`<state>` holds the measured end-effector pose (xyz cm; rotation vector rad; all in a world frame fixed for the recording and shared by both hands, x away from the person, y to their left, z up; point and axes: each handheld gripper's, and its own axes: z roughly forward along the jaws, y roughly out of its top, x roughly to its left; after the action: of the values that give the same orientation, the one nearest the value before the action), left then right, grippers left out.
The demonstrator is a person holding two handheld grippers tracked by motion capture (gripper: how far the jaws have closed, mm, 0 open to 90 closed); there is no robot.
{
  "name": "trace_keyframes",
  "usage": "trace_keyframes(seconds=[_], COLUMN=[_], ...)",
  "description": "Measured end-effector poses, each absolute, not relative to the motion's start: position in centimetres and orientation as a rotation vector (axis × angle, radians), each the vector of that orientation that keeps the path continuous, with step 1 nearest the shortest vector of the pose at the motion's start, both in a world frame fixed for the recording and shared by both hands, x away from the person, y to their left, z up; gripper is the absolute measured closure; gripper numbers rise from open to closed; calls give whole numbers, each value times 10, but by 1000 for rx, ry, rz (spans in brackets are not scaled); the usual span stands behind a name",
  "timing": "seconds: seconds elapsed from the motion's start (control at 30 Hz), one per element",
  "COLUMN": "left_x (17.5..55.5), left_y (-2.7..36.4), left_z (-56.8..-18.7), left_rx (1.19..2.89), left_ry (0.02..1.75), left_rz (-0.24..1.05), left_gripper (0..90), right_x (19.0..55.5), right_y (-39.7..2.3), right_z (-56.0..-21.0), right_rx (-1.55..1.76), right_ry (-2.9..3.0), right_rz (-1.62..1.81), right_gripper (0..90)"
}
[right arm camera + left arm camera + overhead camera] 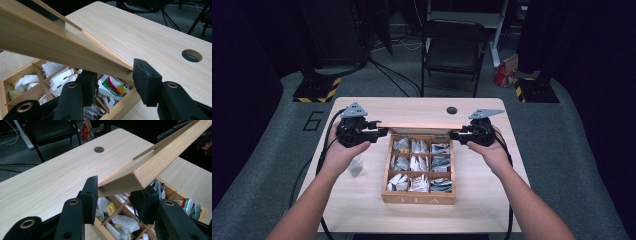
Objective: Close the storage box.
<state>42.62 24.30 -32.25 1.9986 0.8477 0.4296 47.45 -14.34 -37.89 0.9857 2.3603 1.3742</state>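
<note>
Both grippers hold the lid (419,125) raised over the tea box (419,198), half-closed jaws clamping its corners: left gripper (379,131) left end, right gripper (455,134) right end; the lid hides the box's back edge

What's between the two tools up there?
The raised wooden lid of the tea box spans the gap between the left tool and right tool, one at each end, as the high view shows.
</note>
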Motion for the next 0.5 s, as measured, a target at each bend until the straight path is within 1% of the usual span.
trace_keyframes(seconds=[0.2, 0.5], left_x=[421, 411], left_y=[243, 243], left_z=[-326, -332], left_rx=[2008, 2020], left_ry=[838, 821], left_rz=[439, 449], left_gripper=[577, 574], right_x=[469, 452], right_y=[-146, -152], right_z=[-381, -383], right_rx=[989, 944], right_ry=[2353, 2358], right_rz=[1390, 1349], right_gripper=[490, 485])
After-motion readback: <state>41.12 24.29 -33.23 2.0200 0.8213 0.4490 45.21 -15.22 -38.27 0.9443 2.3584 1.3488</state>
